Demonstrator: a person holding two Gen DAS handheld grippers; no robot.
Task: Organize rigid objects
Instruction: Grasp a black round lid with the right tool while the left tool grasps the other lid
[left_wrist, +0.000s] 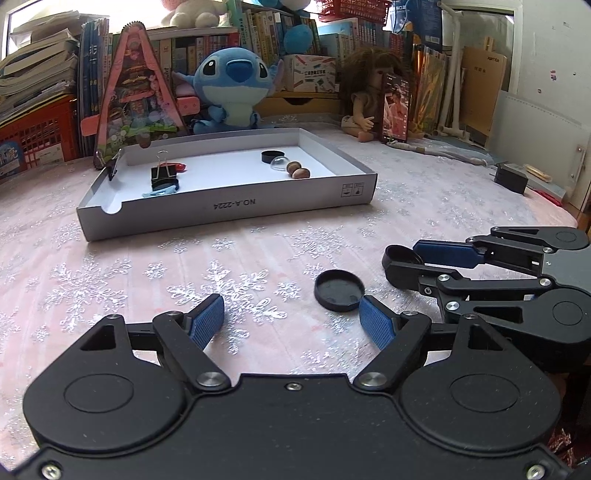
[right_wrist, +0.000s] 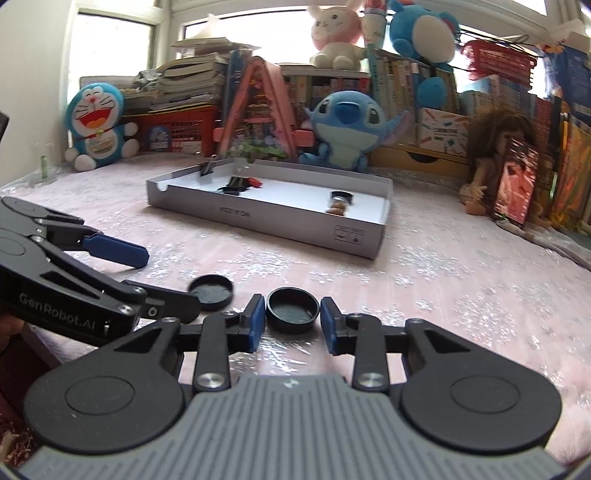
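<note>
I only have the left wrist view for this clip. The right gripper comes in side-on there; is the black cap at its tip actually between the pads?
Observer: Yes. In the right wrist view the black cap lies on the table, hollow side up, squarely between the blue pads of the right gripper. Whether they press it I cannot tell.
Operator: Is there anything left of the tray that my view cuts off?
Observer: A blue-and-white cat plush sits by the wall, beyond the left end of the tray.
</note>
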